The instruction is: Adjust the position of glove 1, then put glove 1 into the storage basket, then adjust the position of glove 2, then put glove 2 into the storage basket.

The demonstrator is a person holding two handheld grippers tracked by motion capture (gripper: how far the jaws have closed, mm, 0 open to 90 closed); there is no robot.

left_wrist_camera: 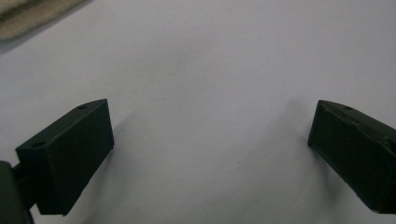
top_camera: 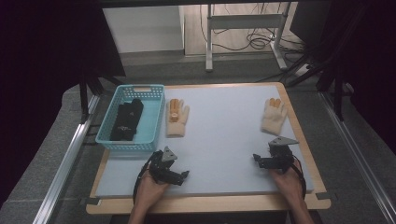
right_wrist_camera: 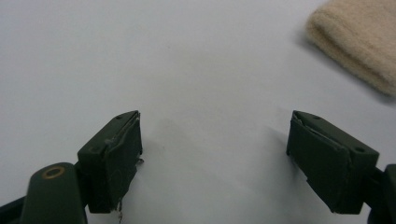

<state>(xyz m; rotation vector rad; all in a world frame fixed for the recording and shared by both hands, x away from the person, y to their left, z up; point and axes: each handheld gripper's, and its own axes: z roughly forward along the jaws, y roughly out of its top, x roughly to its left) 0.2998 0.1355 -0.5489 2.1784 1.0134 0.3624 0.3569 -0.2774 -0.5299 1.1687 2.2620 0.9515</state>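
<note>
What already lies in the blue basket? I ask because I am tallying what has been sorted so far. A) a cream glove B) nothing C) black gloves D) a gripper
C: in the high view the blue basket holds black gloves, while both cream gloves, one beside the basket and one near the right edge, lie flat on the table.

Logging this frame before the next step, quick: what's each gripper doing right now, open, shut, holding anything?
Left gripper: open, holding nothing, over the pale blue-grey table mat.
Right gripper: open, holding nothing, near the cream knitted glove.
</note>
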